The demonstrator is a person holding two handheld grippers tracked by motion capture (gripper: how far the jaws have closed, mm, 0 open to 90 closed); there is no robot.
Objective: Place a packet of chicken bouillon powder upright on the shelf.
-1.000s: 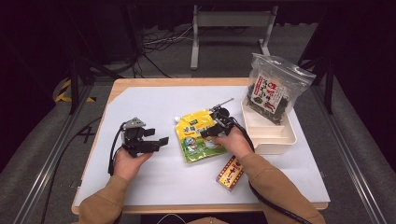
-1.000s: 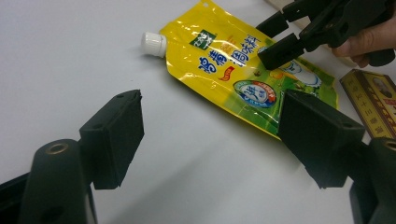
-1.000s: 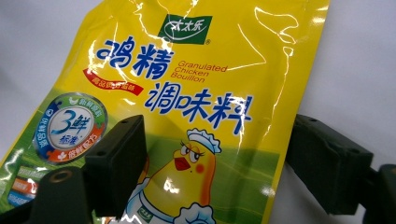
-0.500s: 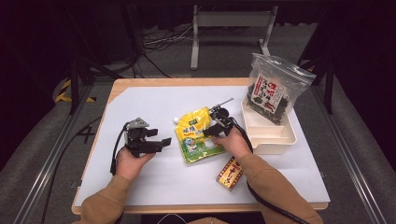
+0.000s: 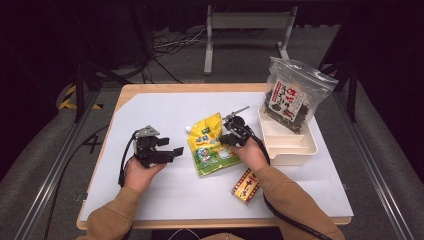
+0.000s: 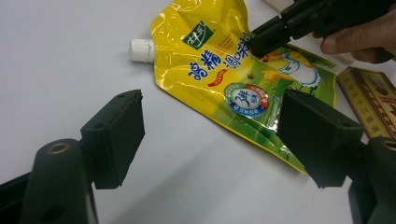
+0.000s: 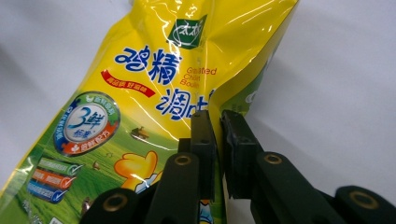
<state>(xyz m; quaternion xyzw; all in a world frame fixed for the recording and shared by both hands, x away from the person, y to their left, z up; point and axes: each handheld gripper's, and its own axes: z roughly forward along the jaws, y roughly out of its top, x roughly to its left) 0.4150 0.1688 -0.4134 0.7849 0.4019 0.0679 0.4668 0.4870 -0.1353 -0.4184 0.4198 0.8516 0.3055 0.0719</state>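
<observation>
Left gripper (image 5: 159, 150) creeping in toward yellow pouch (image 5: 210, 145) over last second, jaws spread wide, nothing between them; pouch's lower corner lying just ahead of jaws, white cap (image 6: 141, 50) farther off. Right gripper (image 5: 235, 131) staying put, jaws pinching pouch's side edge (thin fold of film showing between pads in right gripper view). Pouch lying flat on table (image 5: 165, 107). Likely meaning: two-handed hold being set up, second pinch not yet made.
</observation>
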